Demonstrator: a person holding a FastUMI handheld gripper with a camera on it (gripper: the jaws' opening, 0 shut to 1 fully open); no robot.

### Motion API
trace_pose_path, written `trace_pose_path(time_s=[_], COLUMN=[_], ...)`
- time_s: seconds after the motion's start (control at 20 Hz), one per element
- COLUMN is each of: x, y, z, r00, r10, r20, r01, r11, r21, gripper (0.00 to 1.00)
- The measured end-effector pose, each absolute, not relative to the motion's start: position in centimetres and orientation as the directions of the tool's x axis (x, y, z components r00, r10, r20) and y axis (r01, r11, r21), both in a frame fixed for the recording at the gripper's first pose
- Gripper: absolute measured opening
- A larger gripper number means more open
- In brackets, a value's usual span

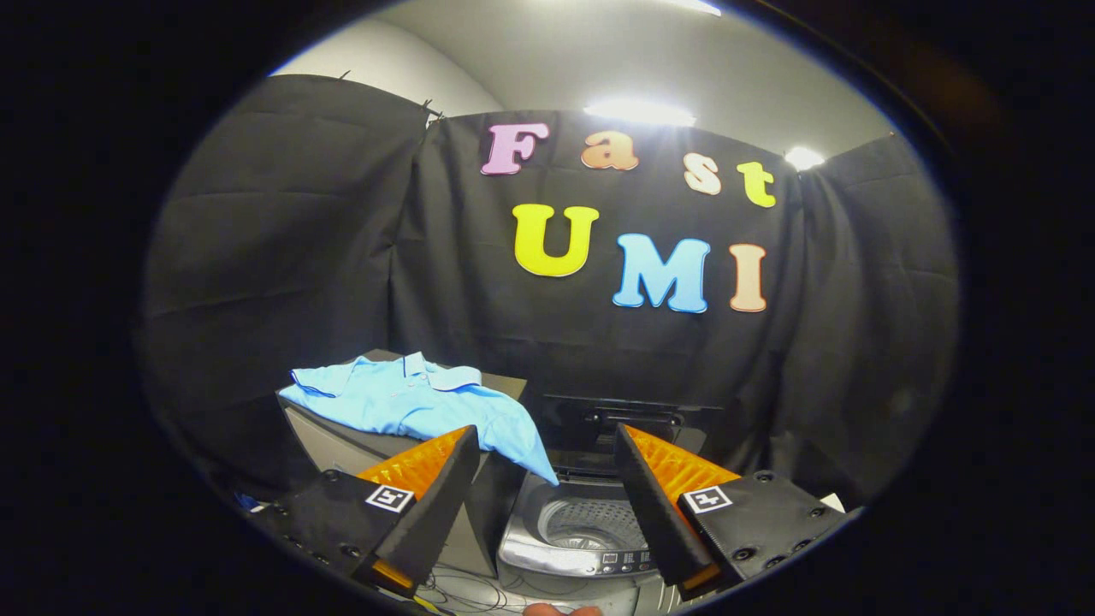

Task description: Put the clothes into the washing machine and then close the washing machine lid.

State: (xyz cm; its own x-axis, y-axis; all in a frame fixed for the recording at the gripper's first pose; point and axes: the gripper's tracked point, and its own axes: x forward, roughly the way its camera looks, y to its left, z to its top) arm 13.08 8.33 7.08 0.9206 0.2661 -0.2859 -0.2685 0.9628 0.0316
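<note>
A light blue polo shirt (419, 402) lies spread on a grey box-like stand (342, 441), one corner hanging over its edge toward the washing machine. The top-loading washing machine (582, 535) sits below and between my fingers, its lid (620, 428) raised upright at the back and its perforated drum (590, 524) showing. My gripper (544, 445) is open and holds nothing. The shirt lies just beyond the left finger (428, 500).
Black cloth walls close in the booth at the back and both sides. The washer's control panel (620, 562) runs along its near rim. Loose cables (466, 595) lie on the floor beside the machine. A fingertip of a person's hand (560, 610) shows near the washer's front.
</note>
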Motion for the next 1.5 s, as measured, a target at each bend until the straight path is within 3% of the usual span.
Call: trace_pose_path(time_s=[0.8, 1.5], x=[15.8, 20.8], y=[19.1, 29.4], z=[7.9, 3.5], r00=[0.768, 0.705], r10=[0.495, 0.518], r20=[-0.407, -0.485], r01=[-0.465, -0.527], r11=[0.867, 0.84], r21=[0.178, 0.131], gripper=[0.99, 0.99])
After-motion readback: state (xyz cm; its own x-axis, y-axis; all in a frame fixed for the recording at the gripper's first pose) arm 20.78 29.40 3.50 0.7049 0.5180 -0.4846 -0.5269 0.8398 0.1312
